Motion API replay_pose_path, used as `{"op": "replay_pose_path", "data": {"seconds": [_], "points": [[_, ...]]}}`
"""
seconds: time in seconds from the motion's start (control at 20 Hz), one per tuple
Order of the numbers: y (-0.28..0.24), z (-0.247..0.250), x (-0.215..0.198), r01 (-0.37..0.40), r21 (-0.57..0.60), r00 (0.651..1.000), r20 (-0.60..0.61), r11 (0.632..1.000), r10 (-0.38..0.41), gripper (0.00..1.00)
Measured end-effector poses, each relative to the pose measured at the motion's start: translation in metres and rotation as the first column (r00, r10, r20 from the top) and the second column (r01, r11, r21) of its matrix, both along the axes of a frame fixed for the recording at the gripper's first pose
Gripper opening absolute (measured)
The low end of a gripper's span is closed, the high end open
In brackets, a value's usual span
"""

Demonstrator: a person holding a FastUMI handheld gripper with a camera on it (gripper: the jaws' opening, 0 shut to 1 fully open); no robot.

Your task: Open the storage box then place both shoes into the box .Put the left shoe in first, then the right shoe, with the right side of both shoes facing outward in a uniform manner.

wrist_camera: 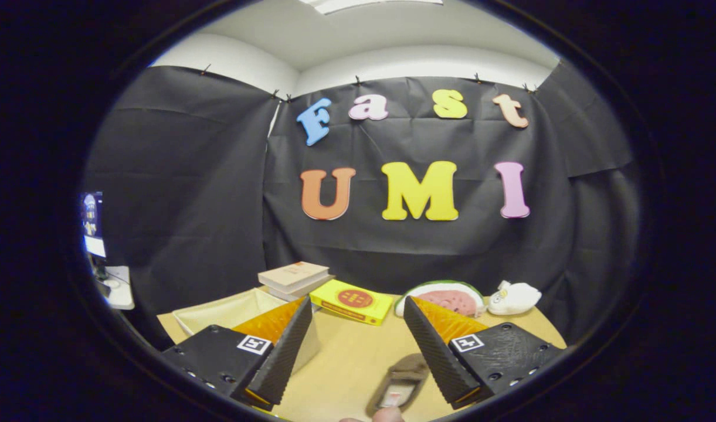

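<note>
My gripper is open above the wooden table, its two black ribbed fingers spread wide with nothing between them. A beige storage box stands just behind the left finger, its top open and its inside pale; the finger hides part of it. A brown shoe lies low on the table between the fingers, close to the right finger, partly hidden by it. A fingertip shows at the shoe's near end.
Beyond the fingers lie a yellow box, a stack of books, a watermelon-slice cushion and a small white plush toy. A monitor and white desk stand off to the left. Black cloth walls the booth.
</note>
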State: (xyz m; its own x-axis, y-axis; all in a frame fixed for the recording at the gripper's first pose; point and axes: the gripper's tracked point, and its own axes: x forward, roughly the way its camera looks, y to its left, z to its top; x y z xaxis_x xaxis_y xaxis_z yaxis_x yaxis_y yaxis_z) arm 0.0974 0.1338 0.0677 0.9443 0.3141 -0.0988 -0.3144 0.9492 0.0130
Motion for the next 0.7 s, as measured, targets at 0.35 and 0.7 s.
{"op": "replay_pose_path", "data": {"seconds": [0.35,0.7], "points": [[-0.065,-0.09,0.007,0.116,-0.048,0.973,-0.196,0.992,-0.123,0.95],[-0.074,-0.188,0.025,0.199,-0.065,0.873,-0.441,0.978,-0.207,0.96]]}}
